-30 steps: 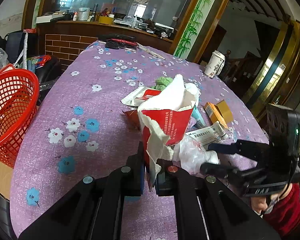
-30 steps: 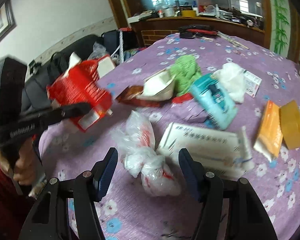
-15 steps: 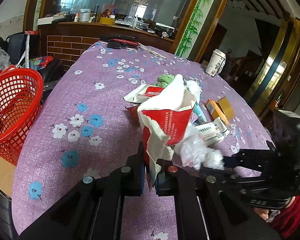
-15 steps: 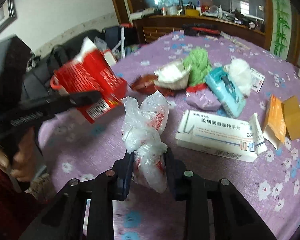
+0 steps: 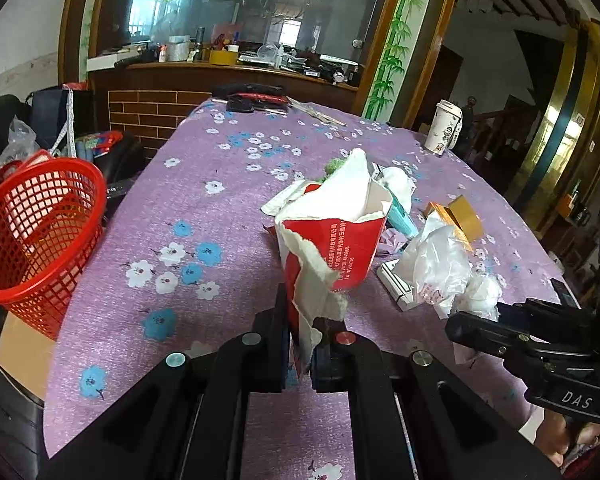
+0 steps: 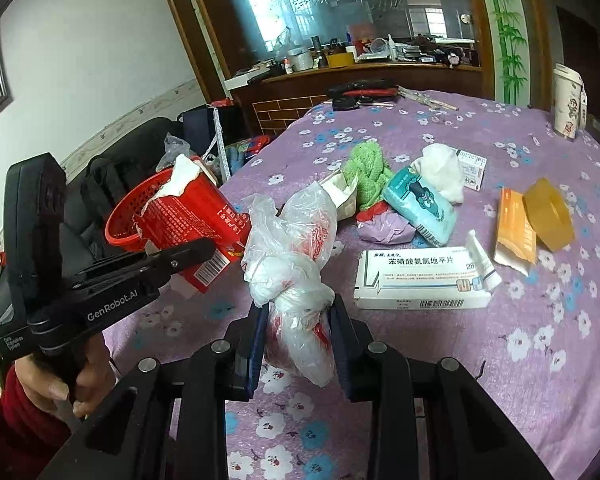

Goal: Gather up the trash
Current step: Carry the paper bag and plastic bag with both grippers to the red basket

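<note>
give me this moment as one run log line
left gripper: shut on torn red carton | right gripper: shut on knotted plastic bag | red basket: beside table | phase: carrying

black gripper (image 5: 300, 350), silver screws, red sleeve (image 6: 16, 420)

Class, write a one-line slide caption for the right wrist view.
Right gripper clamps a knotted clear plastic bag above the purple floral tablecloth; left gripper holds a torn red carton.
</note>
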